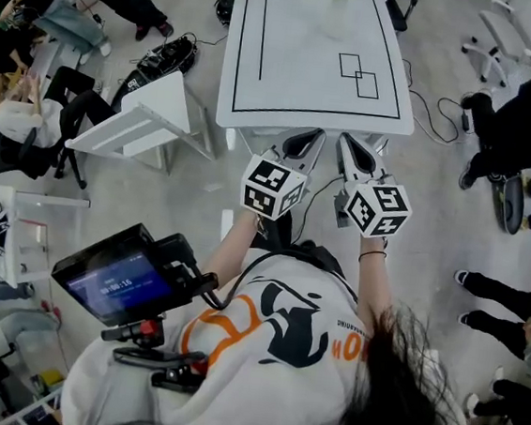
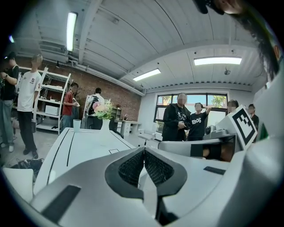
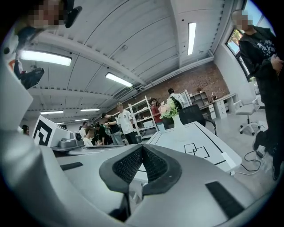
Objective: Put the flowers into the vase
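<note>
1. L gripper (image 2: 144, 150): jaws pressed together, nothing btwn them. It was held just short of the table's (image 1: 299, 69) near edge.
2. R gripper (image 3: 142, 148): same, jaws together and empty, just beside the L one. Both aimed roughly level across the table.
3. Mid-table was bare, w/ black border lines & two overlapping squares (image 1: 359, 75) on the right side.
4. Vase (image 2: 105, 125) stood upright at the far end, well apart from both grippers. It lay about straight ahead, btwn their two lines, so neither gripper was clearly nearer.
5. Flowers (image 2: 103, 111) sat in the vase, stems down its neck, blooms up. No loose stem was in view, so placing looked done.
6. Cup (image 2: 76, 125) stood near the vase, to its left, not touching.
7. Beyond the table: people (image 2: 186, 122) standing, shelves (image 2: 55, 106).
</note>
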